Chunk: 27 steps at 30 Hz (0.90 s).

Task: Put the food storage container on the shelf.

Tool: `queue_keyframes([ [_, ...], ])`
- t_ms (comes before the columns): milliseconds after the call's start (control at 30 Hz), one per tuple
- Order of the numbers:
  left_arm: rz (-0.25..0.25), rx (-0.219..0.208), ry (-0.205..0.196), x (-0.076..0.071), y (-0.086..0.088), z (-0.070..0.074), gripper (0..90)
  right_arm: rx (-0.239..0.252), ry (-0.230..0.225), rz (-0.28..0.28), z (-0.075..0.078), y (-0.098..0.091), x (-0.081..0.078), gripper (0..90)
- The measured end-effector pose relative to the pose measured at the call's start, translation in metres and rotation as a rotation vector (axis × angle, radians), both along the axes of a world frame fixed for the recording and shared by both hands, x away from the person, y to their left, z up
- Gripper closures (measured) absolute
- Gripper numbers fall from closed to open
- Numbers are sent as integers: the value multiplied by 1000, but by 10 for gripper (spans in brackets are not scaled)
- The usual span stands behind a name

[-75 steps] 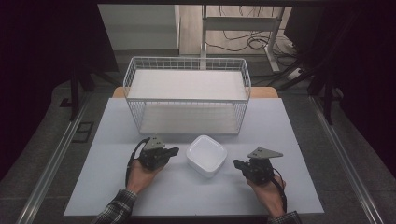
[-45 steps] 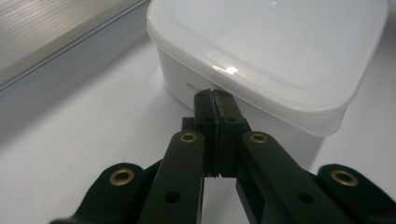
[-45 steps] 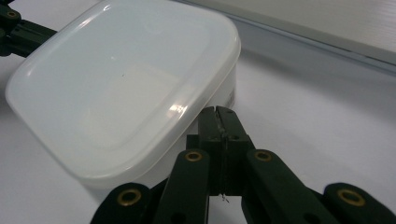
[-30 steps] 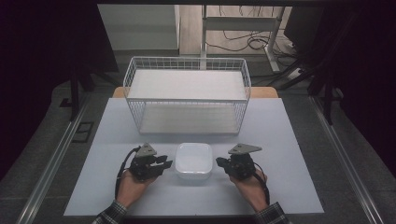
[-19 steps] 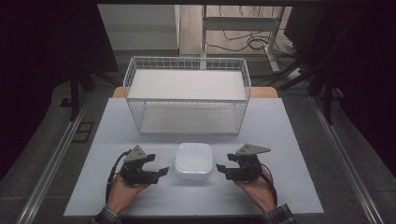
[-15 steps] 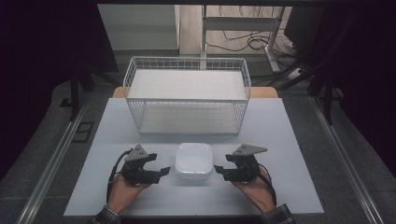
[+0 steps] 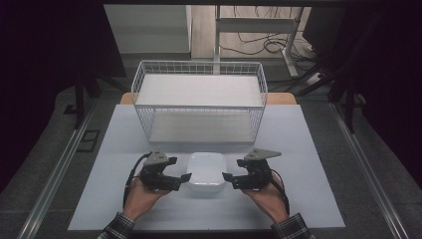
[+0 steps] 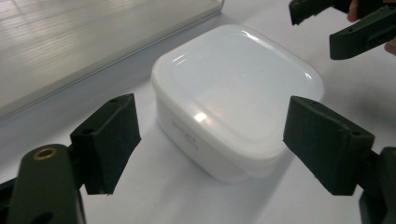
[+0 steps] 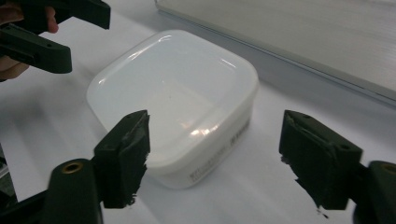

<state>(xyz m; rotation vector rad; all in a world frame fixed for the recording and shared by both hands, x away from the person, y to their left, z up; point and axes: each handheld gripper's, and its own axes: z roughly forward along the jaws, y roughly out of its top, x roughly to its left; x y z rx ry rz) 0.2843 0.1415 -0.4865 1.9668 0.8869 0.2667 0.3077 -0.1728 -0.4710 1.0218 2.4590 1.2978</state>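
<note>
**Desk:** What changed from the earlier frames?

**Photographer:** A couple of seconds before, the white plastic container (image 7: 206,172) lay turned at an angle, a little right of centre and nearer the right gripper. A second before, it was square to the table edge with both grippers drawn in close against its sides. In the final frame the left gripper (image 7: 180,180) and the right gripper (image 7: 230,179) had each backed off a little, and their jaws had just been opening. The container stayed square on the white tabletop (image 7: 318,169), between the two grippers and in front of the white wire basket (image 7: 199,102).

**Desk:** So neither gripper was holding it?

**Photographer:** No. Both were released. In the left gripper view the container (image 8: 236,93) sat ahead of the spread black jaws, clear of both pads; the right gripper view showed the same (image 9: 175,91), with one near corner just behind the left-hand pad but nothing pinched.

**Desk:** Any lettering?

**Photographer:** A small raised mark on the side wall (image 8: 183,132) facing the left gripper, and a line of dark print low on the wall (image 9: 212,161) facing the right gripper. Both were too small to read.

**Desk:** And the person?

**Photographer:** Plaid sleeves (image 7: 119,229) entered from the bottom edge, one hand on each gripper.
</note>
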Motion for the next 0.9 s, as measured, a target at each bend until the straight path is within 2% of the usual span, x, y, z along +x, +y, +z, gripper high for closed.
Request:
queue_keyframes([
  [33,-2,10,-3,3,-3,0,170,-3,-4,1,0,3,1,220],
  [100,-11,12,16,10,-8,-2,161,-3,9,11,-1,10,4,197],
  [200,-8,22,48,22,-15,-9,146,-40,5,22,-4,22,10,169],
  [267,-8,18,74,28,-18,-16,103,-45,34,32,-9,29,15,136],
  [367,-27,-35,121,32,-18,-24,75,-62,87,35,-18,33,23,90],
  [400,-37,-48,132,32,-18,-25,76,-43,105,36,-19,33,24,99],
  [433,-50,-59,143,32,-17,-25,94,-18,142,41,-21,31,25,122],
  [467,-83,-84,169,31,-16,-26,123,-3,161,52,-22,30,26,133],
  [500,-88,-89,179,30,-17,-27,155,3,180,57,-23,29,25,135],
  [533,-86,-95,184,28,-16,-28,151,8,192,57,-23,29,24,141],
  [600,-81,-104,194,23,-13,-27,182,12,202,55,-23,26,20,194],
  [700,-55,-112,187,12,-8,-23,333,16,200,45,-18,19,13,316],
  [800,-26,-110,178,6,-5,-19,493,22,181,9,-12,13,6,487],
  [833,-20,-147,199,5,0,-18,555,26,174,-1,-10,10,4,538],
  [867,-20,-147,199,5,0,-18,594,27,175,-6,-9,9,3,570],
  [900,-9,-183,198,4,4,-18,645,37,169,-14,-7,7,1,613],
])
